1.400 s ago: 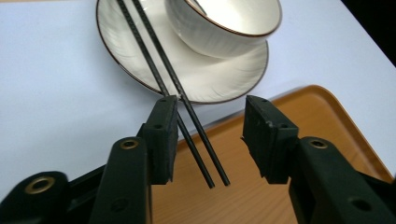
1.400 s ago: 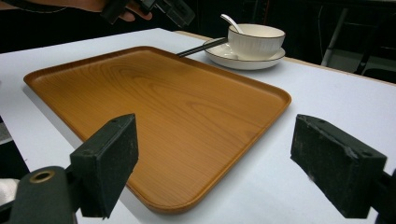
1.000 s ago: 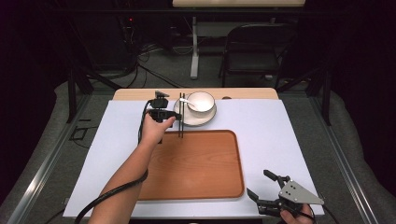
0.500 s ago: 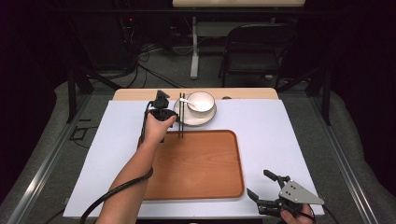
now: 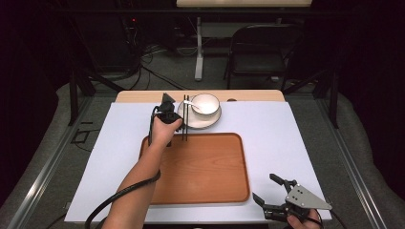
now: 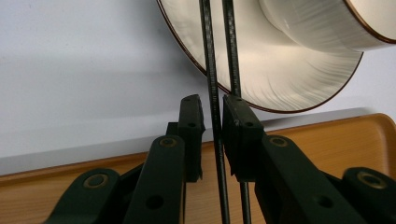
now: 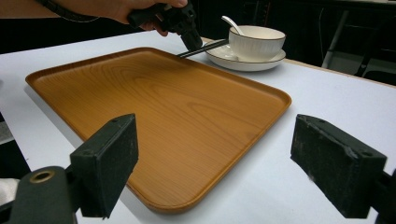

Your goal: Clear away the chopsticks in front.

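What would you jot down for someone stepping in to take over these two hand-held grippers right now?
Left gripper: jaws have just been closing around the black chopsticks; one stick sits between the pads with small gaps, not yet pinched.
Right gripper: open, holding nothing, near the wooden tray's near right corner.
Chopsticks lie across the saucer's left rim and the tray's far edge. The bowl with a spoon stands on the saucer.
Done: left gripper placed at the chopsticks.
Left: probably finish the grip and lift them.

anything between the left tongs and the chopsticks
Nothing visible. The left tongs have just been closing and already straddle the chopsticks where they bridge the plate and the tray; one stick sits in the gap.
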### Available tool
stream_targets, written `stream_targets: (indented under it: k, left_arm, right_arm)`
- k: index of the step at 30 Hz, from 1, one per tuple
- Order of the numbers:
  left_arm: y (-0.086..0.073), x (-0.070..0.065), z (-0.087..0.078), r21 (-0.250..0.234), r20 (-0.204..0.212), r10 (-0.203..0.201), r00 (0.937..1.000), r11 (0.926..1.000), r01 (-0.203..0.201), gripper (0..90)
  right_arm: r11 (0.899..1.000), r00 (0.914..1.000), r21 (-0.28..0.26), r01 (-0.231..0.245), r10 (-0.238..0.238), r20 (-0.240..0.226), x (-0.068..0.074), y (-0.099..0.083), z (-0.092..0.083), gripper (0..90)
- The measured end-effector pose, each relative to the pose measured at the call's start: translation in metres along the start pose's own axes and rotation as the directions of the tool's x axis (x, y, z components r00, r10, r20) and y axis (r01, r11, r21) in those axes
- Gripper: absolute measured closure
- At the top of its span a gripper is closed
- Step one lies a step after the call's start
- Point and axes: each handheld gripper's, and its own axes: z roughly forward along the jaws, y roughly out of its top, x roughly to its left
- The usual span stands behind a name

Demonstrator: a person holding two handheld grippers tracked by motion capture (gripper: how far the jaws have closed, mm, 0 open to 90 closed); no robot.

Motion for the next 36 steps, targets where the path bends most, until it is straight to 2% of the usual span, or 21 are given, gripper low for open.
stream_targets:
  k: [6,8,11,17,21,27,29,30,36]
  left_arm:
    - [0.002,0.000,0.005,0.028,-0.016,-0.008,0.9998,0.9996,0.008,78.1]
    - [0.002,-0.001,0.006,0.030,-0.024,-0.028,0.9993,0.9991,0.028,80.1]
    - [0.004,-0.001,0.005,0.052,-0.032,-0.031,0.9990,0.9981,0.033,84.0]
    - [0.005,0.003,0.001,0.032,-0.048,-0.055,0.9974,0.9979,0.056,86.1]
    - [0.004,0.011,-0.007,0.024,-0.027,-0.069,0.9972,0.9973,0.070,86.3]
    - [-0.003,0.023,-0.025,0.003,0.008,-0.056,0.9984,0.9984,0.056,86.2]
    - [-0.008,0.025,-0.032,0.004,0.025,-0.056,0.9981,0.9984,0.056,86.2]
    - [-0.011,0.028,-0.037,0.001,0.025,-0.039,0.9989,0.9992,0.039,86.3]
    - [-0.029,0.039,-0.057,0.001,0.046,-0.028,0.9986,0.9996,0.028,86.2]
  right_arm:
    - [1.000,1.0000,-0.002,0.001,-0.001,-0.001,0.000,0.000,0.000,14.2]
    - [1.000,1.0000,-0.003,0.001,-0.001,0.000,0.000,0.000,0.000,14.2]
    - [1.000,1.0000,-0.002,0.002,-0.002,-0.001,0.000,0.000,0.000,14.2]
    - [1.000,1.0000,-0.004,0.000,0.000,-0.001,0.000,0.000,0.000,14.2]
    - [1.000,1.0000,-0.003,0.000,0.000,-0.001,0.000,0.000,-0.001,14.2]
    - [1.000,1.0000,-0.001,0.001,-0.001,0.000,0.000,0.000,0.000,14.2]
    - [1.000,1.0000,-0.001,0.002,-0.002,0.000,0.000,0.000,0.000,14.2]
    - [1.000,1.0000,-0.001,0.002,-0.002,0.000,0.000,0.000,0.000,14.2]
    - [1.000,1.0000,0.002,0.002,-0.002,0.001,0.000,0.000,0.000,14.2]
